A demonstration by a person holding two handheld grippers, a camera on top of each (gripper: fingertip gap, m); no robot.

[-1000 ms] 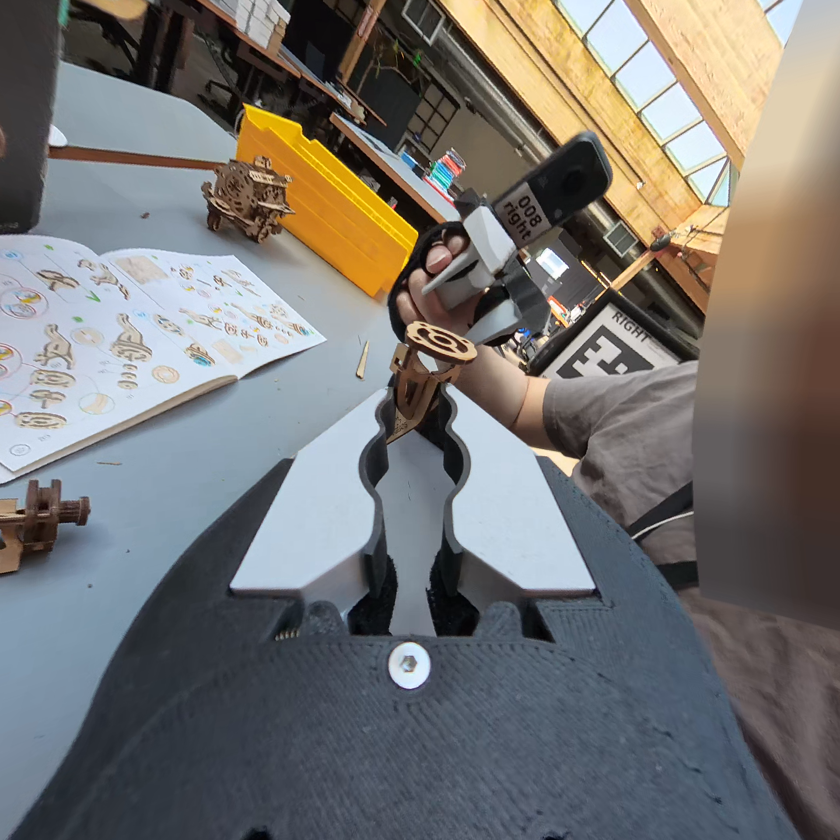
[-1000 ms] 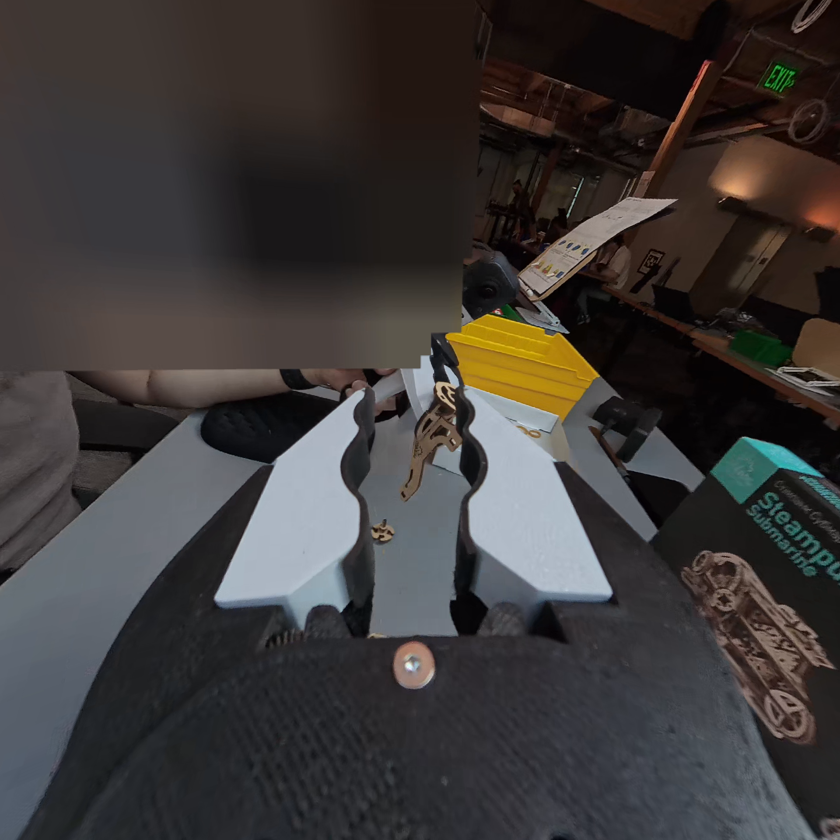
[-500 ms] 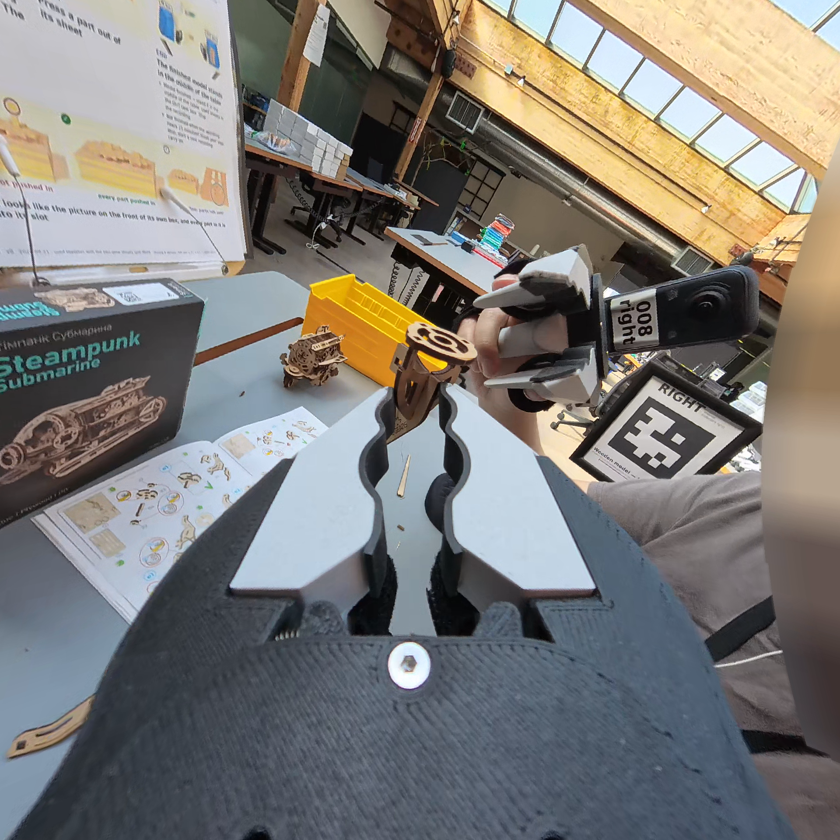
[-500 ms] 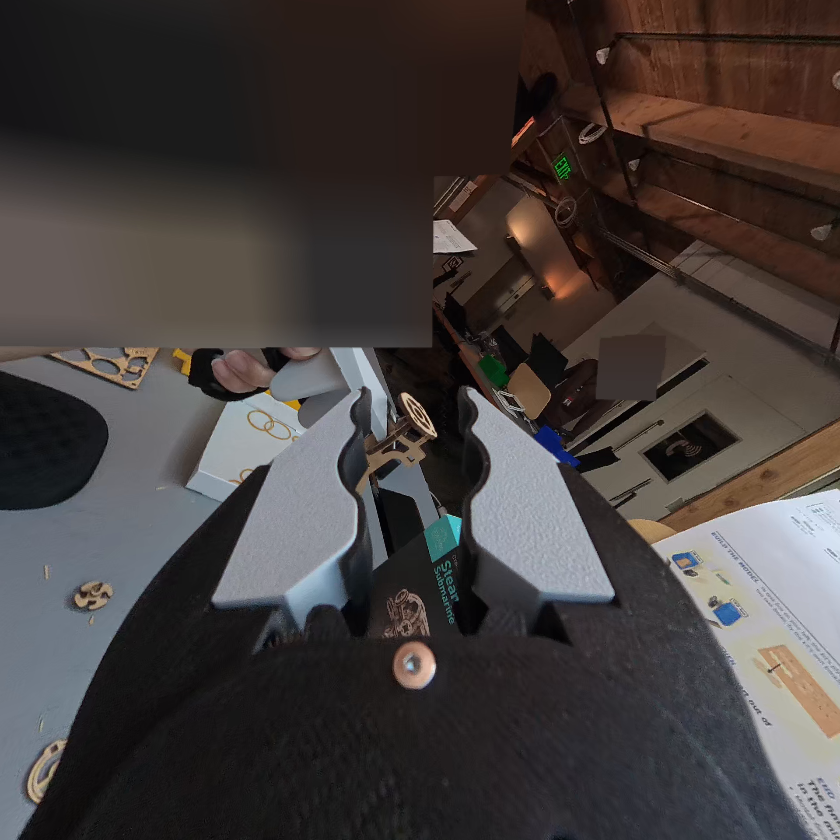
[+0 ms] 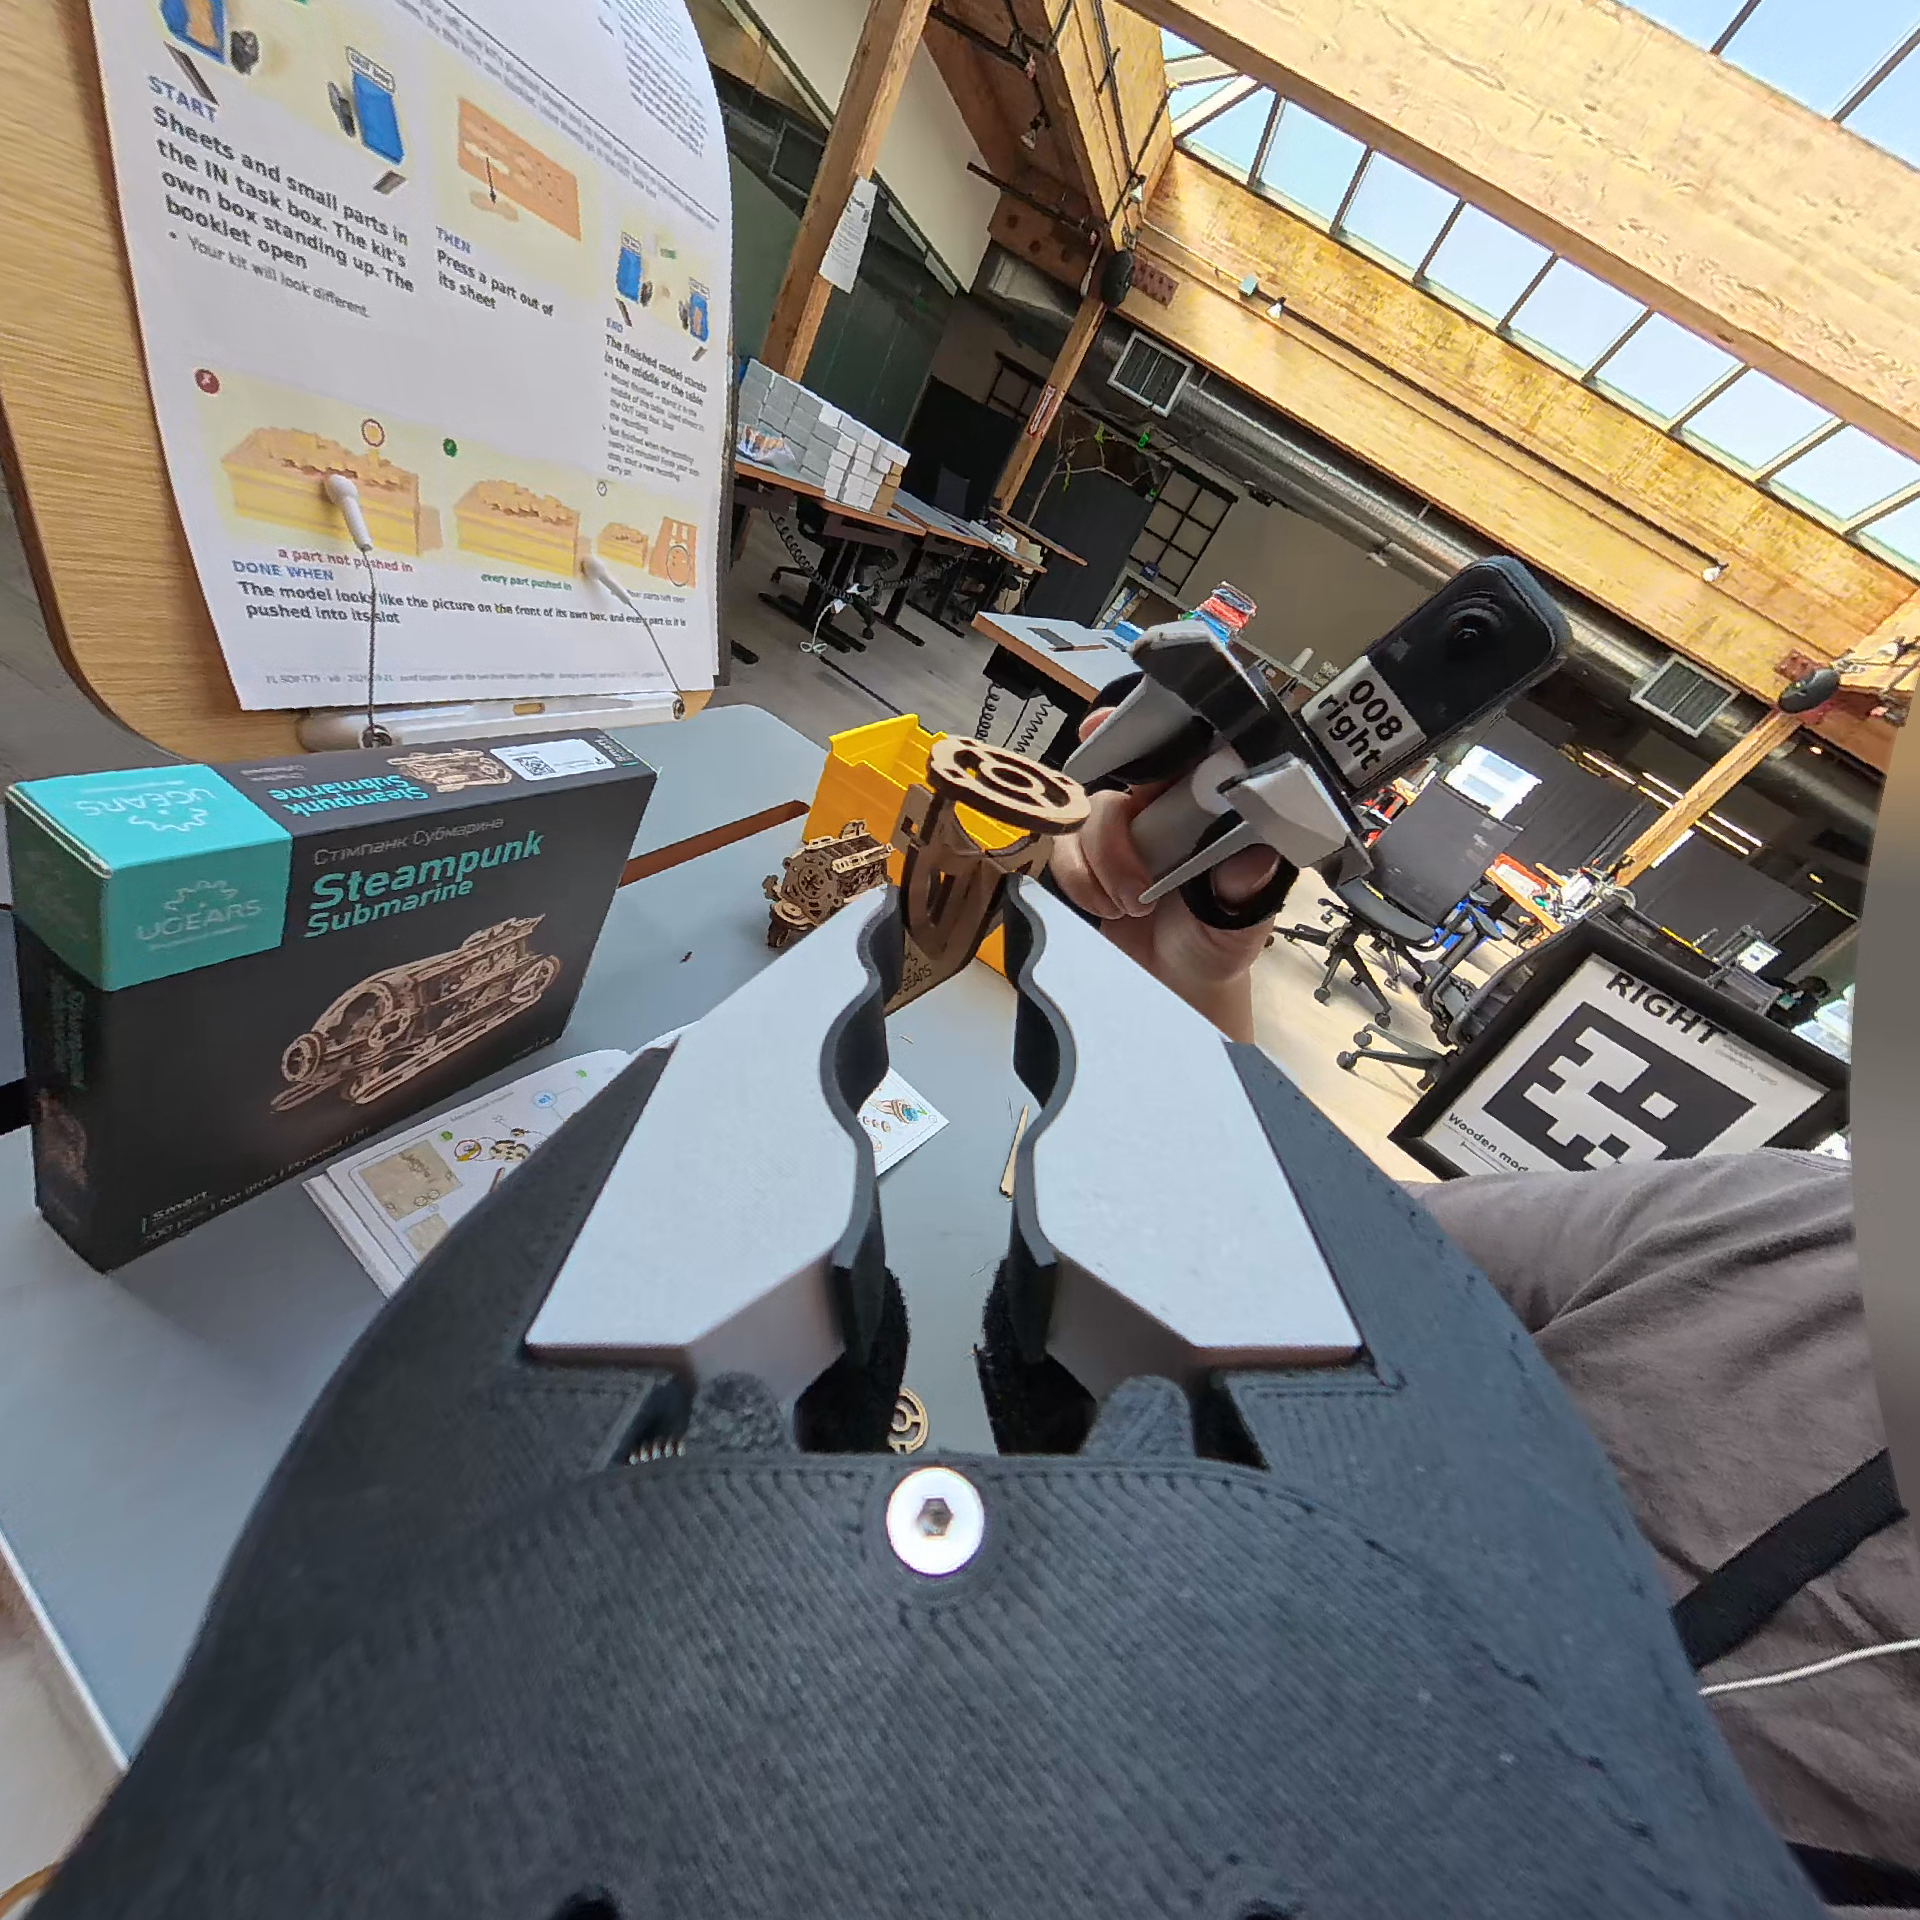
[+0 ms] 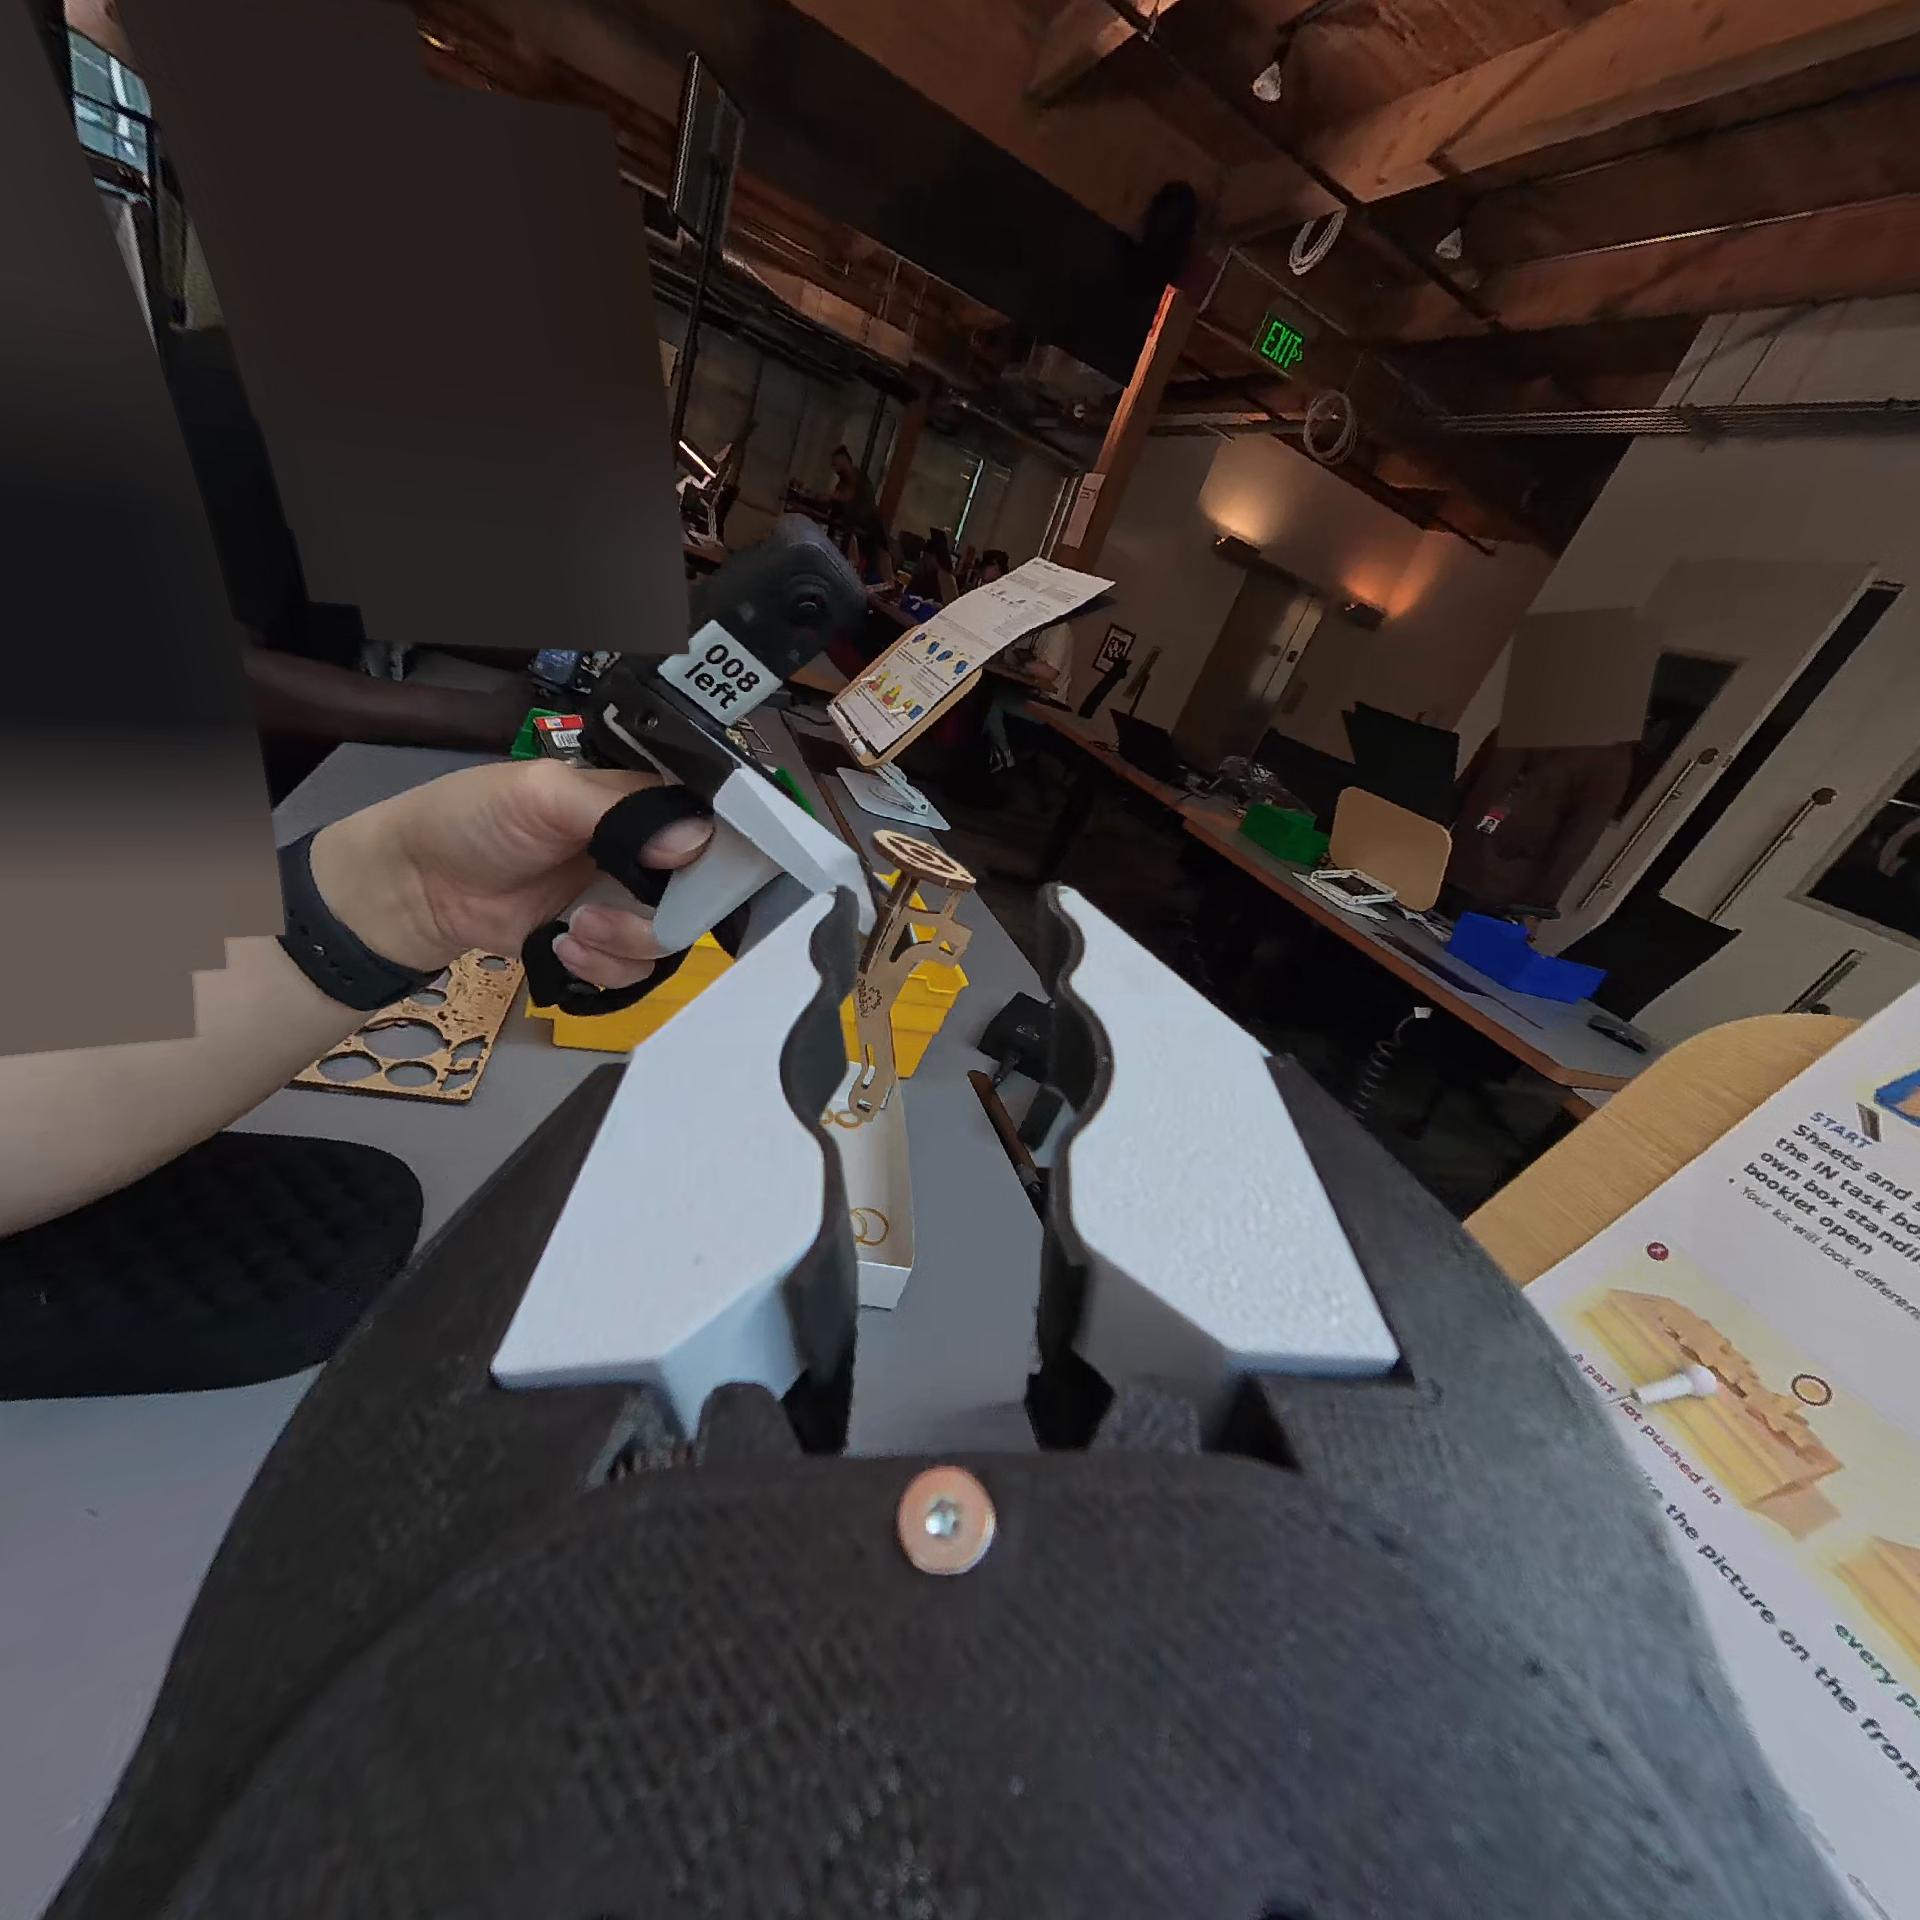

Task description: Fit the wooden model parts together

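My left gripper is shut on a flat wooden part and holds it upright above the grey table. A round spoked wooden disc sits on top of the part. My right gripper is open and empty, just right of the disc, fingertips pointing at it. In the right wrist view the part hangs in front of the right gripper, close to its left finger. The left gripper's white finger reaches it from the left.
A dark kit box stands at the left beside an open booklet. A small built wooden model and a yellow bin lie behind. A punched wooden sheet, a white box and a black pad lie on the table. Across from one pair of fingers to the other is roughly 7 cm.
Both grippers have lifted and swung round, so the views now look across the room. The left gripper still holds the part. The right gripper has stayed open beside the disc.
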